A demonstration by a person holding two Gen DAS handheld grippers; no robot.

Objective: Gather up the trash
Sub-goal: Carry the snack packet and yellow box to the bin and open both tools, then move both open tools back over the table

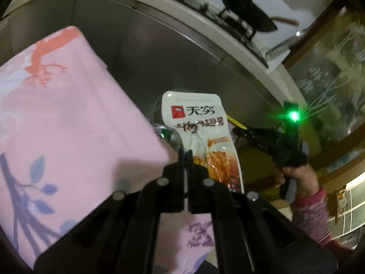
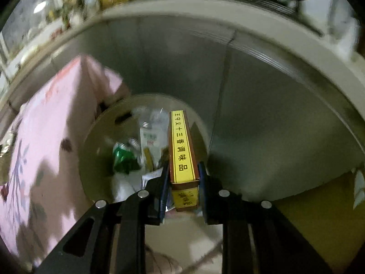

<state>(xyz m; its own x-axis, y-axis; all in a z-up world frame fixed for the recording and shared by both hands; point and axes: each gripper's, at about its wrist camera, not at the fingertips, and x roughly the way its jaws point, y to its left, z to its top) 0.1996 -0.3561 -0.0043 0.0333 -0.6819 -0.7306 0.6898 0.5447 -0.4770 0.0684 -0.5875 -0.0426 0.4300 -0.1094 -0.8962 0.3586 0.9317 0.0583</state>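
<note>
Left gripper [image 1: 186, 154] clamped on snack packet [image 1: 200, 134] near its lower edge: light, limp, slippery film; right gripper [image 2: 183, 175] gripping yellow seasoning box [image 2: 181, 148] by its long sides: light, stiff, crushable card; both above and just ahead of jaws, over bin [image 2: 100, 134]; bin contents blurred, packet's bottom hidden behind jaws.

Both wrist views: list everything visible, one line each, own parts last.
snack pouch: one, white and orange, clamped in left tool
seasoning box: one, yellow and brown, clamped in right tool, over the bin
trash bin: one, round, holding green and white litter
cloth: one, pink floral, left of bin
woks: two, black, on the stove
left tool: black, shut
right tool: black, gripping
hand: one, pink sleeve
</note>
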